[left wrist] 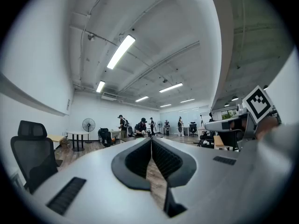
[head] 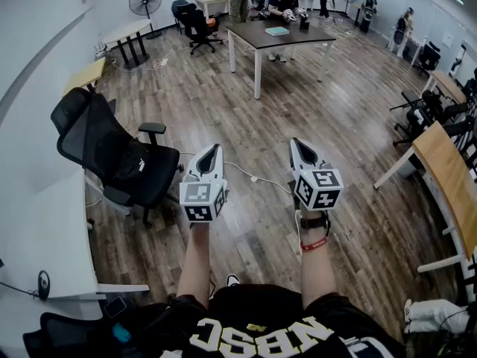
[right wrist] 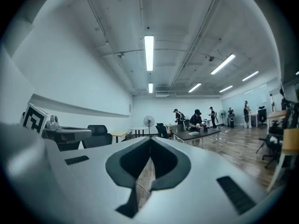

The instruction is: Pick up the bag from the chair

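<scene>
A black mesh office chair (head: 97, 144) stands at the left on the wood floor. On its seat lies a black bag (head: 139, 167) with a small white mark. Both grippers are held out in front of me over the floor, right of the chair and apart from it. My left gripper (head: 214, 151) is shut and holds nothing; its jaws meet at the tip (left wrist: 151, 142). The right gripper (head: 297, 145) is shut and empty as well, with its tip (right wrist: 149, 143) closed. The chair's back (left wrist: 30, 150) shows at the left of the left gripper view, and the bag is hidden there.
A white desk (head: 41, 237) sits close at the near left behind the chair. A white cable (head: 250, 174) runs across the floor ahead of the grippers. A dark table (head: 279, 34) with people stands farther off, a wooden desk (head: 447, 174) at the right, a fan (head: 144, 1) far back.
</scene>
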Demonstrator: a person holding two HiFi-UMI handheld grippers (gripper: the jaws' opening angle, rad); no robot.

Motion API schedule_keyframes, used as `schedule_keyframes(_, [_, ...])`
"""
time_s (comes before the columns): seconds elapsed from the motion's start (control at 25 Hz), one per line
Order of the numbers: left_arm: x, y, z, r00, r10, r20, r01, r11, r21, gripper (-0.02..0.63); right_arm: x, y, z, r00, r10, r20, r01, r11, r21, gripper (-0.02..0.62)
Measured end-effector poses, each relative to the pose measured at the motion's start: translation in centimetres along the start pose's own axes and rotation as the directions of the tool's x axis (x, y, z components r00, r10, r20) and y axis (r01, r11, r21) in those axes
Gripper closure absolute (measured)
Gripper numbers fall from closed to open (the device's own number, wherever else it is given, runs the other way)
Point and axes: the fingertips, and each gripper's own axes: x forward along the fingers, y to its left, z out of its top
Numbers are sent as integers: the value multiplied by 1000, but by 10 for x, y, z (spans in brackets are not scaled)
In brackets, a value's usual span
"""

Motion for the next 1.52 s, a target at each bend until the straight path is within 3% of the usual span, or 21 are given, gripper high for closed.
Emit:
schedule_keyframes(0.2, [-3, 40, 0, 1000, 10, 3, -10, 1000, 7, 586, 28, 22, -3, 1000, -10, 21, 9, 999, 37, 588])
schedule_keyframes(0.4, [-18, 80, -8, 999, 45, -17, -45, 999, 17, 586, 63, 62, -6, 999, 49, 25, -50, 997, 56, 588])
schedule_keyframes(0.56, [-24, 121, -30, 992, 120, -44, -121, 993, -8, 586, 108, 105, -25, 988, 156, -9, -156, 986, 65, 588])
schedule_keyframes(0.8, [-5, 197, -50, 963, 259, -77, -260, 966, 2, 586, 209, 149, -44, 939, 337, -65, -333, 941, 63, 588])
schedule_keyframes(1.08, [49, 265, -60, 885, 460, -78, -461, 887, 1, 586, 333, 170, -36, 823, 559, -97, -559, 829, 36, 588])
schedule_keyframes(1.24, [43, 297, -56, 790, 608, -82, -610, 793, 9, 586, 379, 206, -34, 705, 697, -130, -699, 714, 34, 588])
schedule_keyframes(1.52, [6, 366, -71, 646, 753, -123, -756, 654, 27, 586, 442, 284, -55, 553, 811, -191, -821, 570, 44, 588])
